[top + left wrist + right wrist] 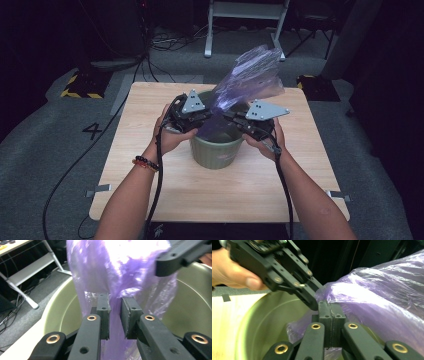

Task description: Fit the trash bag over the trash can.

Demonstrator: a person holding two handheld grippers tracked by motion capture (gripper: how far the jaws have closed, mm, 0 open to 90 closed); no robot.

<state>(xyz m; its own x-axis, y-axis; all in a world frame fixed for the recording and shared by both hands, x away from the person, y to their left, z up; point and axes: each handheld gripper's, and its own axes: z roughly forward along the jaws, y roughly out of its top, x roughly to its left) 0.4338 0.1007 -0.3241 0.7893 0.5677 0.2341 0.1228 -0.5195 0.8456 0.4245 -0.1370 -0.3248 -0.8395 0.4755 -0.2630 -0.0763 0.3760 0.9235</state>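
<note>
A purple plastic bag (247,80) is rising out of the green bin (217,152) sitting mid-table (150,175), its lower end hidden inside. The left gripper (115,312) is holding its jaws slightly apart with film running between them (no pad is clearly pressing). The right gripper (331,315) is clamping shut; whether it is pinching film is hard to make out.
</note>
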